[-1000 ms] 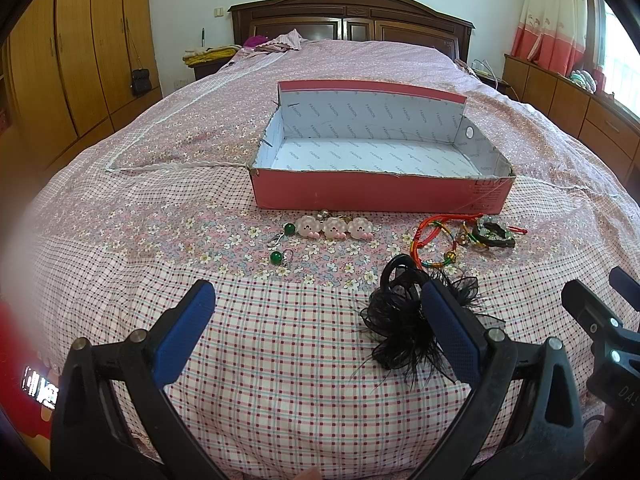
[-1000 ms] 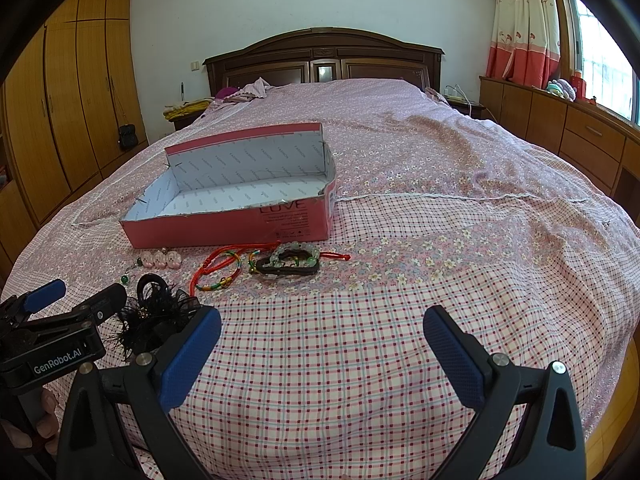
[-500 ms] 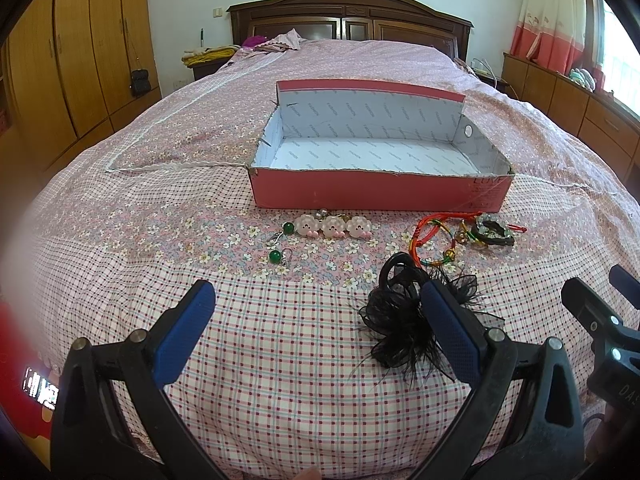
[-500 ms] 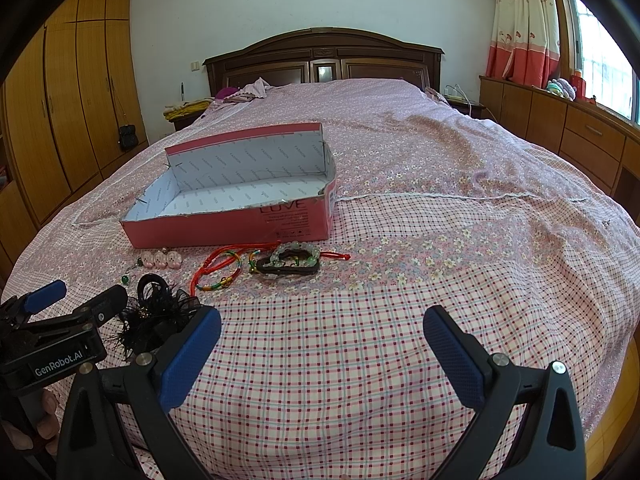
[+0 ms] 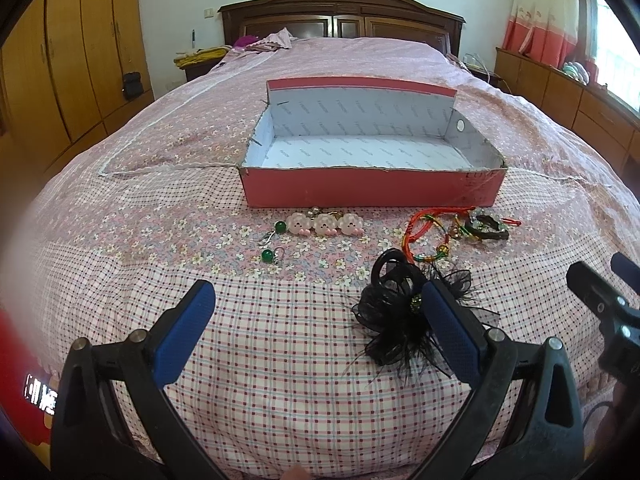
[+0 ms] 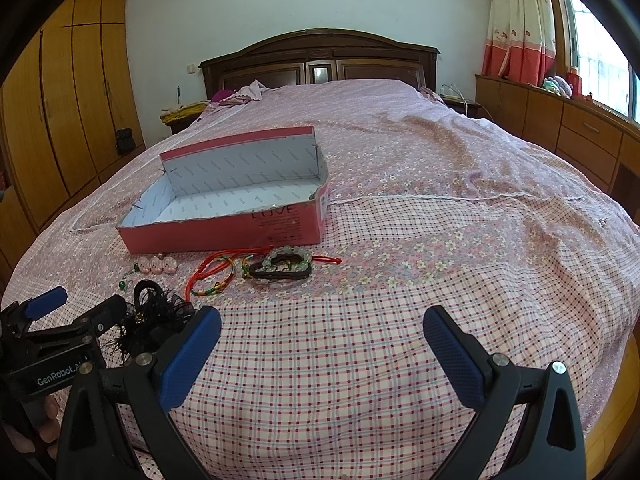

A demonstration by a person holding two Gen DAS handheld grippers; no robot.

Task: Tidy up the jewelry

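An open pink box (image 5: 372, 192) with a white inside lies on the bed; it also shows in the right wrist view (image 6: 224, 232). In front of it lie green bead earrings (image 5: 267, 256), three pink flower clips (image 5: 326, 224), red cord bracelets (image 5: 424, 236), a dark bead bracelet (image 5: 486, 230) and a black feather hair clip (image 5: 392, 312). My left gripper (image 5: 316, 336) is open and empty above the checked cover, its right finger over the black clip. My right gripper (image 6: 320, 356) is open and empty, right of the jewelry.
The bed carries a pink floral and checked cover (image 6: 440, 240). A wooden wardrobe (image 5: 60, 80) stands to the left, a headboard (image 6: 316, 60) at the back, low drawers (image 6: 580, 132) under the window to the right.
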